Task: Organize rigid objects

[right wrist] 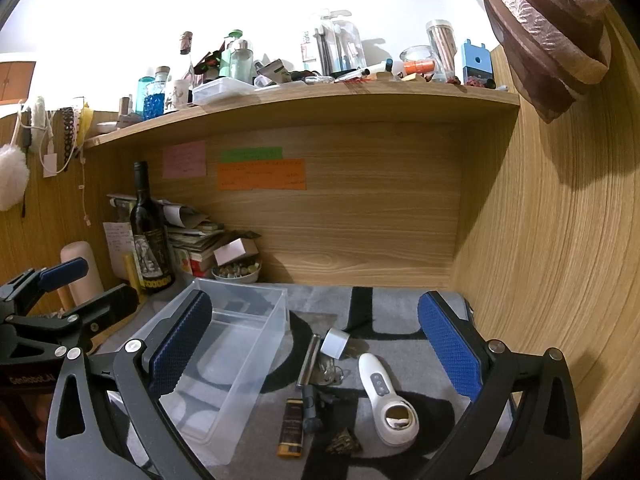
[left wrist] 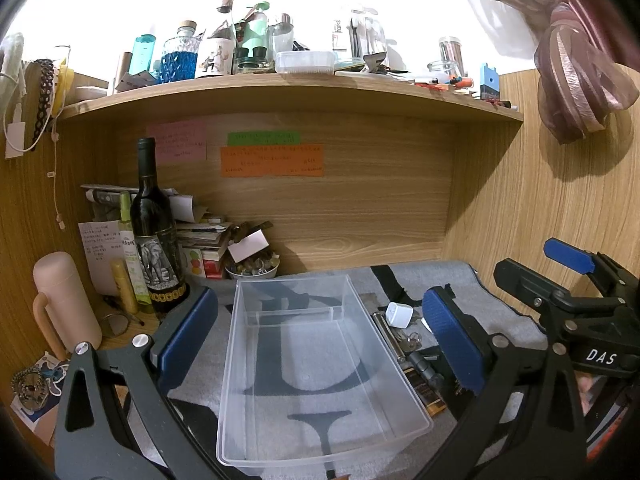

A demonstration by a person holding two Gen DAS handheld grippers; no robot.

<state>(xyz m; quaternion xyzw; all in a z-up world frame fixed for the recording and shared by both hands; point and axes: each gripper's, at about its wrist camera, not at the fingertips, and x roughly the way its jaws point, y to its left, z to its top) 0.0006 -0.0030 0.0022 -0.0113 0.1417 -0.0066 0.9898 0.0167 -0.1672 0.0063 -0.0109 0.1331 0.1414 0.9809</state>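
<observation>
A clear plastic bin (left wrist: 316, 376) lies empty on the grey mat; it also shows in the right wrist view (right wrist: 224, 364). My left gripper (left wrist: 320, 340) is open, its jaws wide on either side of the bin. My right gripper (right wrist: 316, 348) is open above small objects right of the bin: a white handheld device (right wrist: 386, 400), a white charger cube (right wrist: 335, 343), a metal tube (right wrist: 308, 360), keys (right wrist: 330, 374), a dark tool (right wrist: 310, 404), a brown and gold box (right wrist: 291, 426) and a small dark pyramid (right wrist: 344, 442). The charger (left wrist: 398, 314) and tube (left wrist: 386, 332) also show in the left wrist view.
A wine bottle (left wrist: 154, 236), a pink flask (left wrist: 64, 300), stacked papers and a bowl of small items (left wrist: 252, 268) crowd the back left corner. A wooden shelf (left wrist: 280, 92) full of bottles hangs above. A wooden wall (right wrist: 560, 260) bounds the right.
</observation>
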